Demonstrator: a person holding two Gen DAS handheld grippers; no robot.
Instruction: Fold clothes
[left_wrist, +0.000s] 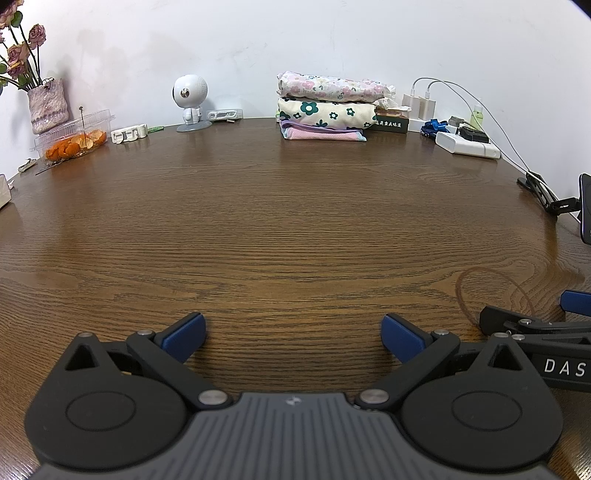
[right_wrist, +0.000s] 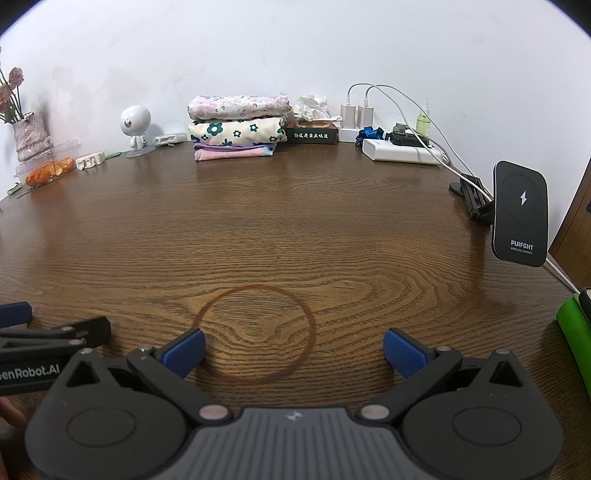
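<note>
Both grippers sit low at the near edge of the worktop, side by side, nothing held. Left gripper: fingers spread apart, bare wood between them. Right gripper: same, fingers apart, straddling a ring stain.

Only clothes visible: one folded stack at the far edge against the wall, well apart from both grippers. Count is three or four folded pieces: pink floral on top, cream with dark green flowers under it, lilac and pink layers at the bottom (can't tell if that's one item or two). No unfolded garment in either view.

Key relation: the stack lies straight ahead of both, long axis running left-right along the wall. From the left gripper it's ahead and slightly right; from the right gripper, ahead and slightly left. My read: neither hand is clearly nearer.

Right of the stack: tissue box, two plug-in chargers.
</note>
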